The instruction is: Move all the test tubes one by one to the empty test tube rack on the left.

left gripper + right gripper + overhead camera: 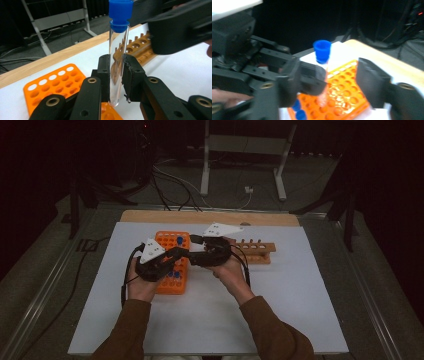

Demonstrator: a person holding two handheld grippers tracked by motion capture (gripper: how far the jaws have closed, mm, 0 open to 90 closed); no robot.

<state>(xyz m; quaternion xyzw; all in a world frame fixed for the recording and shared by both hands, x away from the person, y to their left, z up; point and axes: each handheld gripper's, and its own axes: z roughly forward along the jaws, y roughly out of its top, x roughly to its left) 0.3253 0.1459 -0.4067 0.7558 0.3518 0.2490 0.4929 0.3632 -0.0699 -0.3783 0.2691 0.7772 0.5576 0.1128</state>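
Over the white surface (280, 310), the left hand-held gripper (117, 80) pinches the clear blue-capped tube (118, 62) low on its glass above the orange rack (53, 83), the right hand-held gripper (329, 82) gaping around it without touching, so the tube could tilt or slip.
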